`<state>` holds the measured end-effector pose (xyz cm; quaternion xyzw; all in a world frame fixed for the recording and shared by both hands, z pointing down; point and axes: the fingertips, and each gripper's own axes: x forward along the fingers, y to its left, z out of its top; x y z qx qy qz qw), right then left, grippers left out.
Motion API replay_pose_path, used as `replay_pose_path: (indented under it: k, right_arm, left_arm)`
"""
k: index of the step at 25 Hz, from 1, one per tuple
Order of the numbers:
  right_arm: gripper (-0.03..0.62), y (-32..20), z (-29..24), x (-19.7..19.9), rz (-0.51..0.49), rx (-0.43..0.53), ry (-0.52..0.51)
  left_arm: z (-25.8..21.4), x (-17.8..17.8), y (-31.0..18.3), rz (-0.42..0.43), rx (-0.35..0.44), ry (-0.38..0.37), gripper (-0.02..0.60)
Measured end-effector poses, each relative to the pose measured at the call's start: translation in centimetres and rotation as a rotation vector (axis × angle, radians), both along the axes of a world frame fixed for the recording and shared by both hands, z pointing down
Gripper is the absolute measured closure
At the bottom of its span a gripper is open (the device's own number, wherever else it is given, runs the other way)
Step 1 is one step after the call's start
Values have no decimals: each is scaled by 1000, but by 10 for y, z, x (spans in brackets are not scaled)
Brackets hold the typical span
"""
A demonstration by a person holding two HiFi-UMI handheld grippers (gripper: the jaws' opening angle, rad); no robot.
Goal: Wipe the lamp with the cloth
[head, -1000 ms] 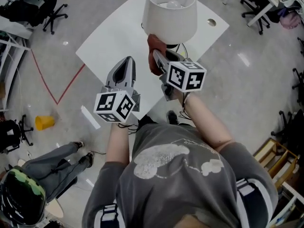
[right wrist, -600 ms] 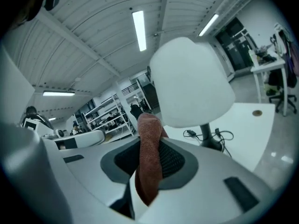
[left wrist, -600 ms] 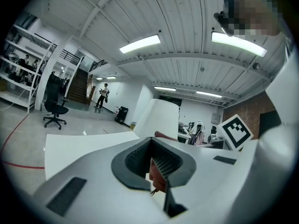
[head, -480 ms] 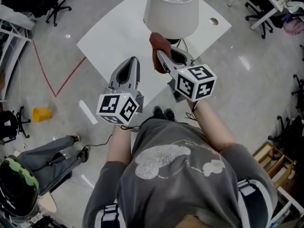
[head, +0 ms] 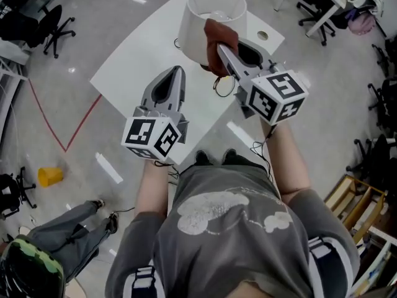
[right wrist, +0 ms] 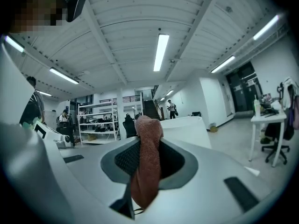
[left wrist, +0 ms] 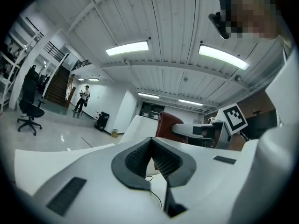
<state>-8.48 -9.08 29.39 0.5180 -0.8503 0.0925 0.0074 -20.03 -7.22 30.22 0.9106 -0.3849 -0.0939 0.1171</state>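
Note:
A lamp with a white drum shade [head: 200, 18] stands on the white table [head: 139, 61]. In my right gripper [head: 222, 47], which is shut on it, a reddish-brown cloth [head: 218, 41] rests against the near side of the shade, close to its rim. The right gripper view shows the cloth [right wrist: 146, 164] hanging between the jaws with the shade [right wrist: 184, 125] just beyond. My left gripper [head: 178, 71] is shut on nothing, hovering over the table left of the lamp. From the left gripper view [left wrist: 152, 142], the cloth [left wrist: 164, 124] and the shade [left wrist: 138, 125] appear ahead.
A black cable [head: 222, 85] loops on the table by the lamp's foot. A round grommet hole [head: 263, 35] lies at the table's far corner. Office chairs [head: 43, 25] stand around, a yellow cup [head: 49, 176] is on the floor, and a seated person's legs [head: 74, 222] are at lower left.
My right gripper has lifted the cloth from below the shade up onto its near side by the rim. The left gripper has stayed shut and moved little.

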Motion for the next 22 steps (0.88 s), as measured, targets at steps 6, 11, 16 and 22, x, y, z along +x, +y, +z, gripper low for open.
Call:
replay_pose_path:
  k: [6,11,16,22]
  right_arm:
    - [503,-4,21,18,-42,-38,-7]
    - [503,-5,57,26,-120,-100,-1]
    - [503,-9,84,26,-223,-160,6]
    - [503,-9,122,32,-321,-232,22]
  left_arm:
    - [9,7,1,-28,-8,-19,574]
    - [27,14,1,-109,-31,-35,575]
    - [39,22,3,-191,-66,-51,574]
    - [54,42,5,-265,-101,-72,574]
